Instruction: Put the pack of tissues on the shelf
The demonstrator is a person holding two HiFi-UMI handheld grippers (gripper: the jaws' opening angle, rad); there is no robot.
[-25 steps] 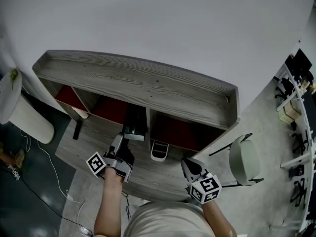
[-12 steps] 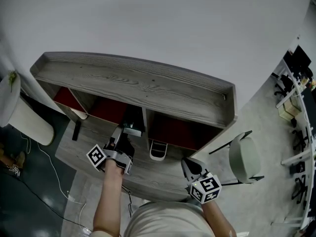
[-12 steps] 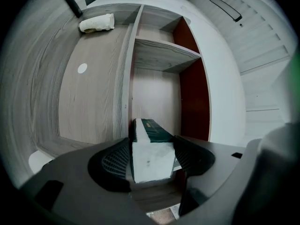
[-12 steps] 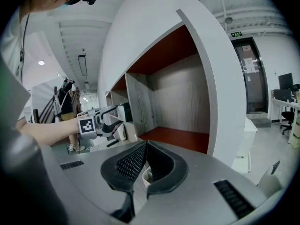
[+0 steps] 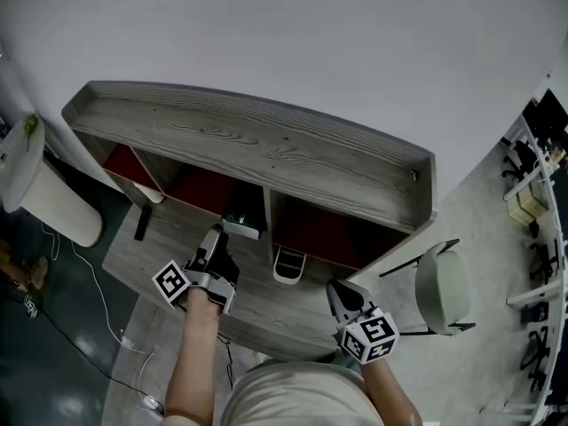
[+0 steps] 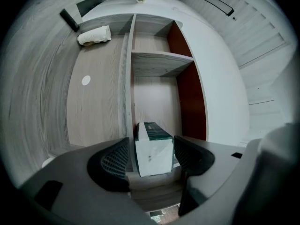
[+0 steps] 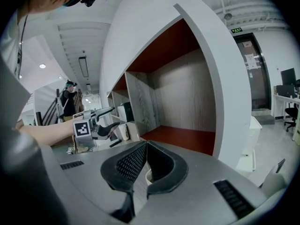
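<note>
The pack of tissues (image 6: pixel 153 151), white at its near end and dark green on top, lies at the mouth of the middle compartment of the grey wooden shelf (image 5: pixel 266 149). My left gripper (image 6: pixel 151 158) has both pads against the pack's sides at its near end. In the head view the pack (image 5: pixel 240 226) sits just under the shelf's top board, with the left gripper (image 5: pixel 217 242) right at it. My right gripper (image 5: pixel 342 295) hangs low in front of the shelf's right end. Its jaws (image 7: pixel 146 146) are shut with nothing in them.
A white cup-like container (image 5: pixel 286 269) stands on the bottom board by the divider. A white roll (image 6: pixel 93 35) and a black bar (image 6: pixel 69 20) lie at the board's far end. A pale chair (image 5: pixel 441 291) stands to the right and a white round table (image 5: pixel 27 176) to the left.
My left gripper has moved forward from the board's front edge to the pack, and its jaws now sit round the pack's near end. The right gripper has stayed put.
</note>
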